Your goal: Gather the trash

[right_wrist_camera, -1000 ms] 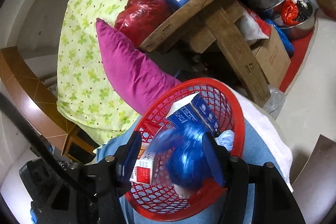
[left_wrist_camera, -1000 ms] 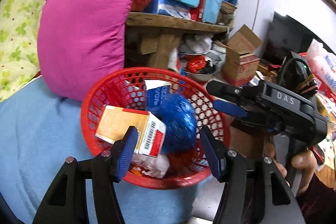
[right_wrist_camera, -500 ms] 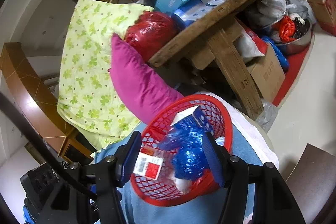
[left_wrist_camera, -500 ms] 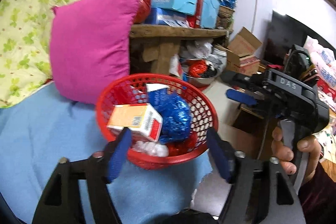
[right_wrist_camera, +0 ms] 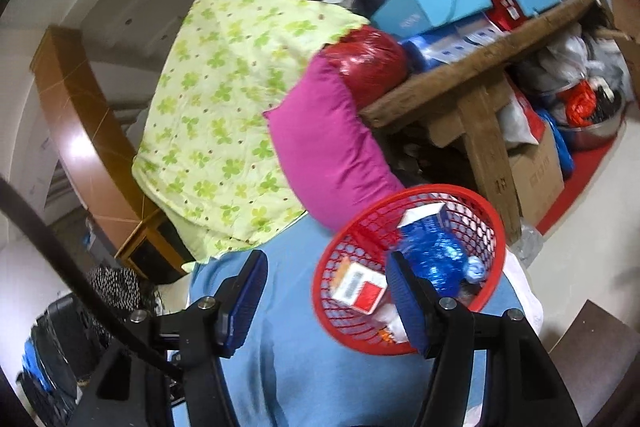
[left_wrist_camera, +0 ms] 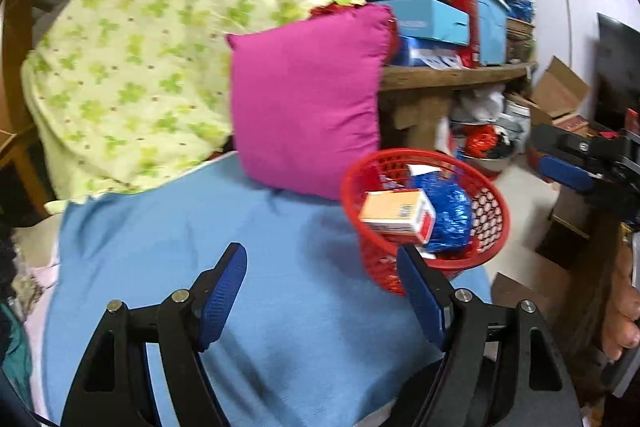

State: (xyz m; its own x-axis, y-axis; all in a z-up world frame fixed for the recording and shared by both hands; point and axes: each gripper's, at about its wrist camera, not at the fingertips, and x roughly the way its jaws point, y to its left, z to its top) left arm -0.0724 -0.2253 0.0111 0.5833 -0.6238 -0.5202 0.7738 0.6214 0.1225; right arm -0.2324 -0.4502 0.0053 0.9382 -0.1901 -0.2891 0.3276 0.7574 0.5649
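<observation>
We see the left gripper (left_wrist_camera: 320, 291) opening, empty, over the blue sheet (left_wrist_camera: 280, 307); the basket (left_wrist_camera: 496, 203) of trash sits at two o'clock — the right gripper (right_wrist_camera: 326, 301) gapes empty too.
</observation>
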